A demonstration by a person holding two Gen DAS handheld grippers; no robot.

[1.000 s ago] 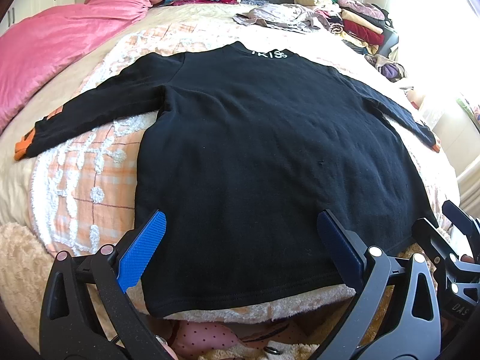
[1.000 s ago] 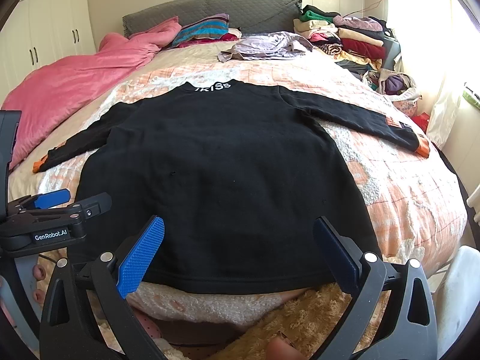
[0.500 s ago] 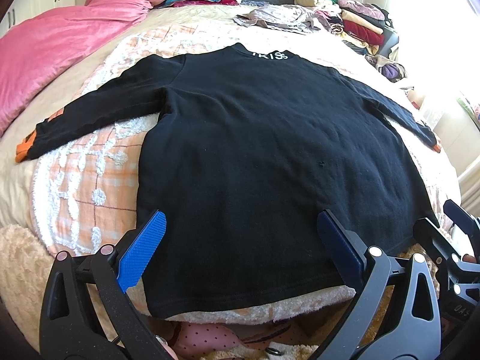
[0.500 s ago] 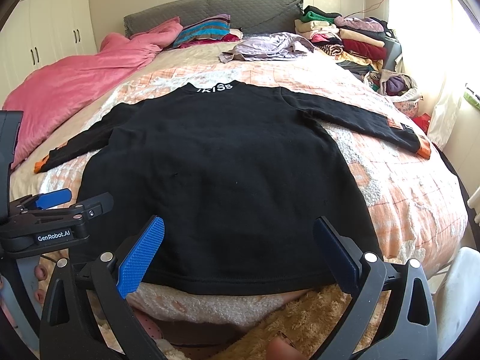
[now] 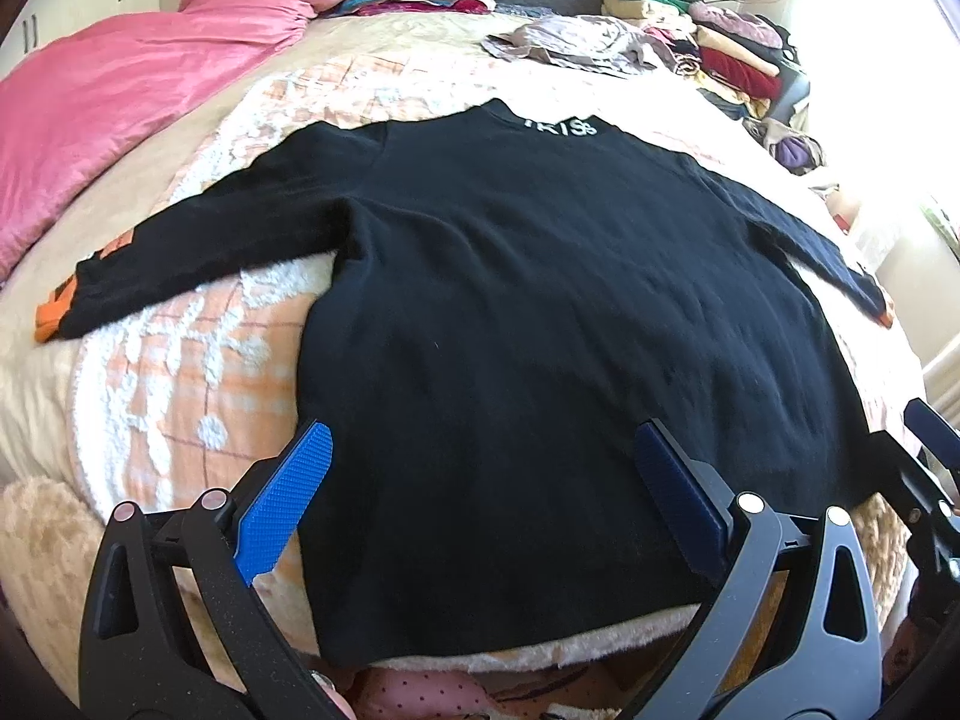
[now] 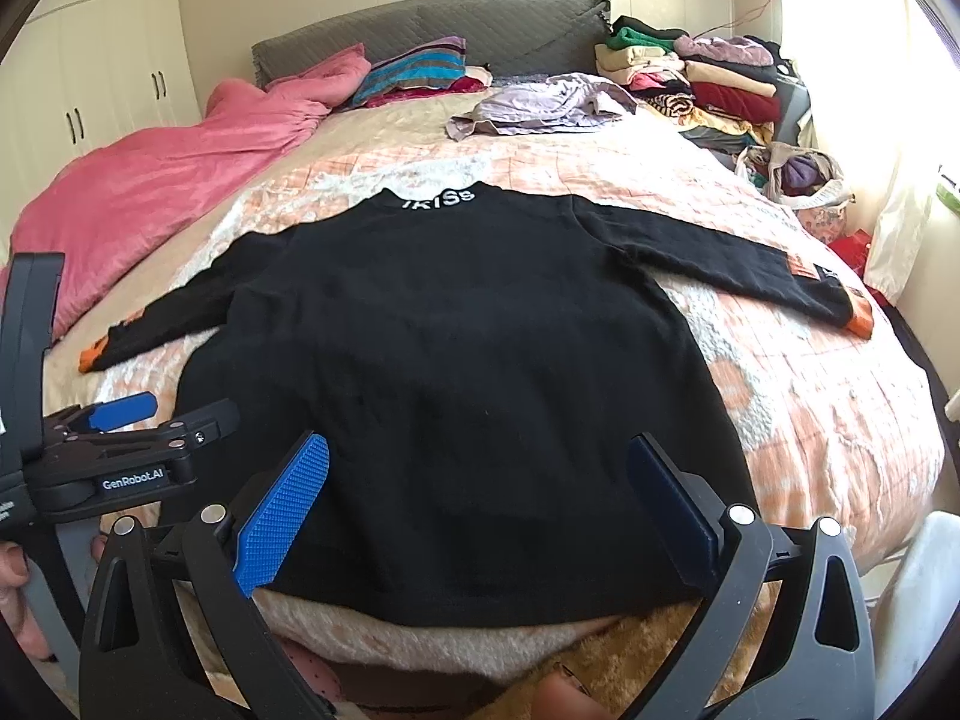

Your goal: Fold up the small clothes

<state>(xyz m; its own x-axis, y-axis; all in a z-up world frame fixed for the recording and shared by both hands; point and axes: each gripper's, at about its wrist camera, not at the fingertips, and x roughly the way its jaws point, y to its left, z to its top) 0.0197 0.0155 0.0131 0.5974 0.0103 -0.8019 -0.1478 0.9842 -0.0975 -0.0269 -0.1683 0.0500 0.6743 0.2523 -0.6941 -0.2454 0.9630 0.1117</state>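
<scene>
A black sweater (image 6: pixel 456 372) lies flat on the bed (image 6: pixel 840 420), collar at 12 o'clock, sleeves toward 9 and 3. The left gripper (image 5: pixel 480 450) and right gripper (image 6: pixel 477 456) both hover spread wide over its hem, pinching nothing.

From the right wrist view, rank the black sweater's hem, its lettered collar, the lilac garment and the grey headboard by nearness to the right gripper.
From the right gripper:
1. Hem of the black sweater, directly under the open fingers.
2. Lettered collar, mid-bed, straight ahead.
3. Lilac garment, crumpled farther up, slightly right.
4. Grey headboard, against the far wall.
</scene>
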